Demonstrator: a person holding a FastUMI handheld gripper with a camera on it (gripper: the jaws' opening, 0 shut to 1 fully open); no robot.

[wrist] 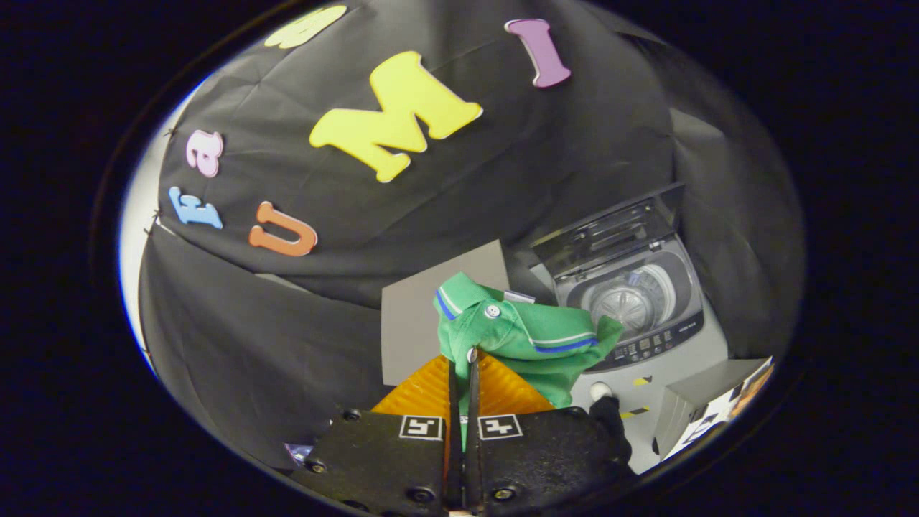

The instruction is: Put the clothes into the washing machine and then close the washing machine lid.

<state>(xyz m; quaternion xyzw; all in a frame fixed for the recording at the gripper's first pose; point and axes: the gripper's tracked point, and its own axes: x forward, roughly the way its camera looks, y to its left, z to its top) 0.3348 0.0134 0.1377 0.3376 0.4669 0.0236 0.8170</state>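
A green polo shirt with white and blue stripes on its collar hangs from my gripper, whose two orange fingers are pressed together on the fabric. The shirt is lifted in the air and drapes to the right of the fingertips. Beyond it and to the right stands a grey top-loading washing machine. Its lid is raised upright at the back, and the steel drum shows inside. The shirt's right edge overlaps the machine's control panel.
A grey board stands behind the shirt against the black booth wall. A grey box sits on the floor right of the machine. A small white and black object lies just right of the gripper body.
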